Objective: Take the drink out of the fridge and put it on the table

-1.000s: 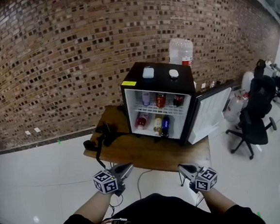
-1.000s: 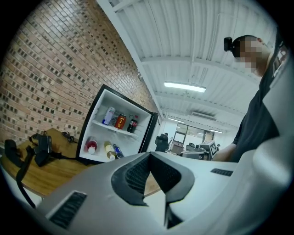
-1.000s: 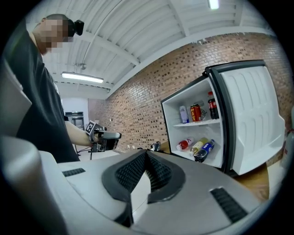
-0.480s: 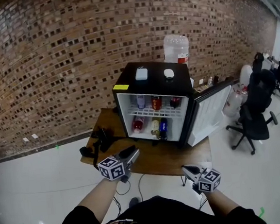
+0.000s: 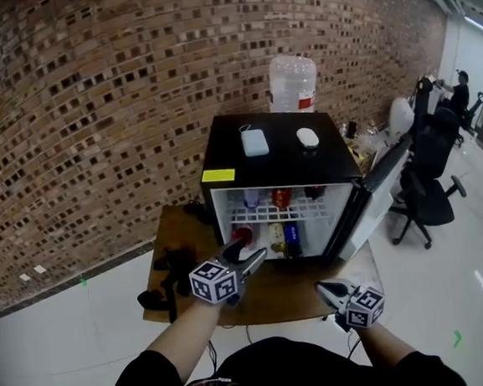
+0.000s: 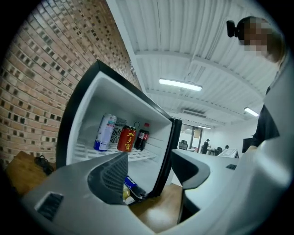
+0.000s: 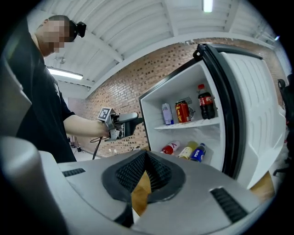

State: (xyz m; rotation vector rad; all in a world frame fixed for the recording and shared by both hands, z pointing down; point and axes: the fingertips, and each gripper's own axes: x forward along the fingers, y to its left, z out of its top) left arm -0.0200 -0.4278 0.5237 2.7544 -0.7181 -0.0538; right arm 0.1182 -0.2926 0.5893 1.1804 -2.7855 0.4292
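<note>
A black mini fridge (image 5: 281,161) stands on a wooden table (image 5: 176,234) with its door (image 5: 377,191) swung open to the right. On the upper shelf stand a white-blue can (image 6: 104,133), a red can (image 6: 127,139) and a cola bottle (image 6: 142,135). Below lie a red bottle (image 7: 171,148), a yellow bottle (image 7: 187,150) and a blue bottle (image 7: 198,152). My left gripper (image 5: 246,259) is raised in front of the fridge's lower left; its jaws are opening with nothing between them. My right gripper (image 5: 330,289) hangs lower at the table's near edge, shut and empty.
A large water jug (image 5: 291,83) stands behind the fridge, against the brick wall. A pale blue box (image 5: 254,141) and a white mouse (image 5: 307,138) lie on the fridge top. Black cables and gear (image 5: 168,270) sit on the table's left. Office chairs (image 5: 430,188) stand at the right.
My left gripper has risen and moved forward towards the open fridge, and its jaws have spread apart. The fridge is now closer. The right gripper has stayed low and shut.
</note>
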